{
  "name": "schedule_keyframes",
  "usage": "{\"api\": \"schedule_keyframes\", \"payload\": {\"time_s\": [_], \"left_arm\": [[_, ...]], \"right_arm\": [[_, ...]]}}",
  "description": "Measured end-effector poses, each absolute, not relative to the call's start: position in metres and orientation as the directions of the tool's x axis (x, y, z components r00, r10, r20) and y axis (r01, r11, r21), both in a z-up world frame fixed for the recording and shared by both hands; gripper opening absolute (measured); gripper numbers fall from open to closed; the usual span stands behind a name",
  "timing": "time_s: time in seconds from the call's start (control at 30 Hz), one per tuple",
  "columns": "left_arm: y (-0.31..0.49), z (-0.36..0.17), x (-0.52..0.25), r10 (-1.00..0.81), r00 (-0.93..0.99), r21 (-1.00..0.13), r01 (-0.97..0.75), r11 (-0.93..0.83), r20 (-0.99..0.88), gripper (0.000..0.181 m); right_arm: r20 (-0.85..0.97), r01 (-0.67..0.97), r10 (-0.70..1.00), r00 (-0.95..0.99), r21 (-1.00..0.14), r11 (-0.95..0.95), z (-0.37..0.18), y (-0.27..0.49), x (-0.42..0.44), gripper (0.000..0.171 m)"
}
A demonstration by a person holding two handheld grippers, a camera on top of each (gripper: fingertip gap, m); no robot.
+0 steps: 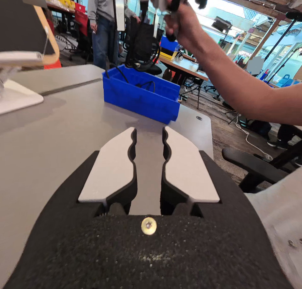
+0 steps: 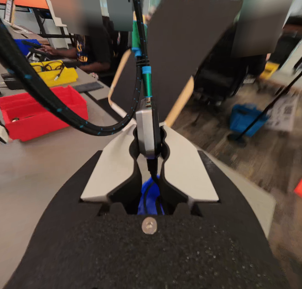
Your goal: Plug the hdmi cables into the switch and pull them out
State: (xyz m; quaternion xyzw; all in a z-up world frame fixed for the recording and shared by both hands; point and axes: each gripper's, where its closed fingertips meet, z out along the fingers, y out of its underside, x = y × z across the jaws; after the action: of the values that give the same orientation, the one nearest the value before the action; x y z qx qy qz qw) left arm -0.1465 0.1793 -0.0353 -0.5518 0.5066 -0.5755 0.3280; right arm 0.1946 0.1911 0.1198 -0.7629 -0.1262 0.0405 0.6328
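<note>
My right gripper [image 2: 148,130] is shut on the silver HDMI switch [image 2: 145,132], held on edge in the air. A green plug with blue ends [image 2: 147,83] sits in the switch's far end, and a black braided cable [image 2: 49,99] loops off to the left. A second green plug [image 2: 136,37] hangs higher up behind it. My left gripper [image 1: 149,132] is open and empty, low over the grey table [image 1: 65,134]. In the left wrist view, the other hand [image 1: 181,22] holds the right gripper high above a blue bin [image 1: 140,98], with black cables [image 1: 143,52] dangling into it.
A red bin [image 2: 40,114] and a yellow bin [image 2: 55,73] with cables stand on tables to the left in the right wrist view. A white stand base [image 1: 18,98] sits at the left of the table. A black chair [image 1: 255,165] is at the right. People are in the background.
</note>
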Motion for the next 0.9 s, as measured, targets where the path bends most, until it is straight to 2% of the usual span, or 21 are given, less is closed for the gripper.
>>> {"api": "schedule_keyframes", "payload": {"time_s": [0.1, 0.2, 0.33, 0.43, 0.57, 0.63, 0.9], "left_arm": [[0.169, -0.058, -0.162, -0.930, -0.146, -0.930, -0.201, -0.306, 0.338, 0.029], [0.163, -0.075, -0.170, -0.925, -0.115, -0.918, -0.216, -0.331, 0.361, 0.028], [0.160, -0.089, -0.172, -0.916, -0.103, -0.905, -0.234, -0.356, 0.387, 0.028], [0.157, -0.094, -0.170, -0.914, -0.105, -0.900, -0.249, -0.358, 0.393, 0.027], [0.155, -0.099, -0.169, -0.918, -0.106, -0.903, -0.256, -0.346, 0.382, 0.025], [0.153, -0.102, -0.168, -0.912, -0.119, -0.899, -0.258, -0.353, 0.392, 0.024], [0.145, -0.106, -0.167, -0.890, -0.163, -0.887, -0.273, -0.373, 0.425, 0.023]], "right_arm": [[-0.123, -0.037, 0.248, 0.961, -0.945, -0.324, 0.037, 0.185, 0.215, 0.023], [-0.318, -0.161, 0.216, 0.923, -0.830, -0.534, -0.030, 0.178, 0.227, 0.025], [-0.531, -0.316, 0.140, 0.836, -0.674, -0.668, -0.062, 0.189, 0.245, 0.024], [-0.514, -0.215, 0.125, 0.849, -0.551, -0.807, -0.092, 0.195, 0.246, 0.023], [-0.476, -0.082, 0.203, 0.856, -0.512, -0.855, -0.095, 0.194, 0.240, 0.023], [-0.489, 0.000, 0.247, 0.837, -0.452, -0.892, -0.109, 0.186, 0.230, 0.024], [-0.565, 0.031, 0.242, 0.789, -0.356, -0.934, -0.125, 0.181, 0.226, 0.024]]}}
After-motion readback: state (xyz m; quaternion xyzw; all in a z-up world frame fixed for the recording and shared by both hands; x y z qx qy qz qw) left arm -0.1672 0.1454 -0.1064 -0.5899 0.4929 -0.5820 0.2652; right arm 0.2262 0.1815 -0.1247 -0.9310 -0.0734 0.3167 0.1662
